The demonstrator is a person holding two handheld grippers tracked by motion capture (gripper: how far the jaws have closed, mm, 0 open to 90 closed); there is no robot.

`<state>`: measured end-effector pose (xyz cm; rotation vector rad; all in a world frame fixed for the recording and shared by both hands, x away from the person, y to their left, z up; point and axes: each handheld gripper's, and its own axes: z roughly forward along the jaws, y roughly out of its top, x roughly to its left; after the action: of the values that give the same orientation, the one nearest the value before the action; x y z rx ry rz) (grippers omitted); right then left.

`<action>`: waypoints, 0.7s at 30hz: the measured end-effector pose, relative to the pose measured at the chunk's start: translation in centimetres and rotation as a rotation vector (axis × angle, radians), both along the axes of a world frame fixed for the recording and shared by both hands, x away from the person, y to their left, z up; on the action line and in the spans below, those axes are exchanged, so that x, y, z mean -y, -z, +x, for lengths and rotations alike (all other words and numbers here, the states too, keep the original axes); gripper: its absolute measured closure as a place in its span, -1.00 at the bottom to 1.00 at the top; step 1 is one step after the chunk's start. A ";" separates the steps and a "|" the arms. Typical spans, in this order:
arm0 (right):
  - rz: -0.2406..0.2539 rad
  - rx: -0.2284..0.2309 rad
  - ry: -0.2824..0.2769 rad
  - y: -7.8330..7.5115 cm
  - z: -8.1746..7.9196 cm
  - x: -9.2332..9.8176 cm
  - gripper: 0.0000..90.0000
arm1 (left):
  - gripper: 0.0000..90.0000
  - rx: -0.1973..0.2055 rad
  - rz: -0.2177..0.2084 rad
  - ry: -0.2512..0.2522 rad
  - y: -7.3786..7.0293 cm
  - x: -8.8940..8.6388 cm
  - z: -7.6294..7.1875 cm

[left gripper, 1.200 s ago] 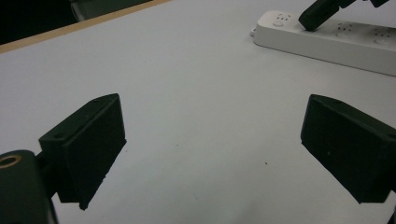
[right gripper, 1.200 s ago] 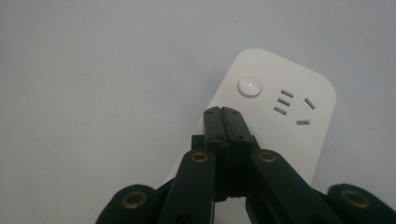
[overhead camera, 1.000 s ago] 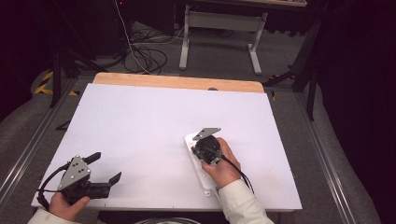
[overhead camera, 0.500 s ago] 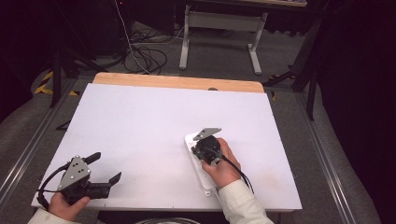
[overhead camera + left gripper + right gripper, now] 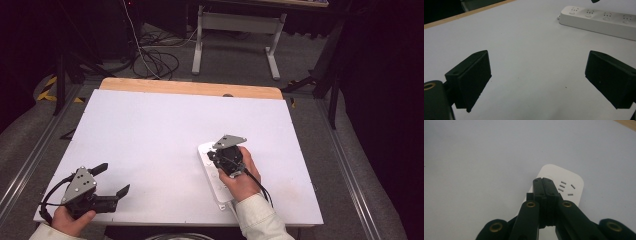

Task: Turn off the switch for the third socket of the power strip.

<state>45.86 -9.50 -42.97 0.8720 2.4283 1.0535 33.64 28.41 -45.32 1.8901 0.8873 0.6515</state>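
A: What is the step here, and how should it be done well?

B: My reading is that the right gripper [image 5: 214, 156] is pressing down on the power strip [image 5: 216, 186], near the end that points toward the far edge of the worktop. To do that cleanly, the tips should come straight down on the strip's flat top, not at its rim, so it does not skid on the smooth white worktop [image 5: 150, 130]. The push should be gentle.

A: Where does the strip lie?

B: Flat on the worktop, toward the near right corner, running from the near edge away from the person. In the right gripper view its rounded end [image 5: 564, 176] with small slots sticks out just past the jaw tips.

A: How do that gripper's jaws stand?

B: Clenched together, with no gap and nothing between them. They sit over the strip's top; whether they touch it I cannot tell.

A: And the other one?

B: The left gripper [image 5: 112, 180] is low near the near left corner, well apart from the strip. Its jaws are spread wide, grasping nothing, with bare worktop between them. It could steady the strip's near end if it slides.
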 end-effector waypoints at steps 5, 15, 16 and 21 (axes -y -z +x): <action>0.004 0.026 -0.019 -0.5 -0.5 -0.2 1.00 | -0.85 -0.002 -0.001 -0.004 0.0 0.1 0.1; 0.016 0.047 -0.034 -1.1 -0.8 -0.2 1.00 | -0.85 -0.003 -0.001 -0.001 0.0 0.0 0.0; 0.015 0.049 -0.034 -1.2 -0.9 -0.2 1.00 | -0.85 -0.003 0.000 -0.001 0.0 0.0 0.0; 0.019 0.063 -0.044 -1.5 -1.1 -0.2 0.98 | -0.85 -0.003 0.003 -0.002 0.0 0.0 0.1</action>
<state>44.78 -9.33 -41.46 0.7823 2.3996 1.1048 33.70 28.40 -45.32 1.8933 0.8904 0.6516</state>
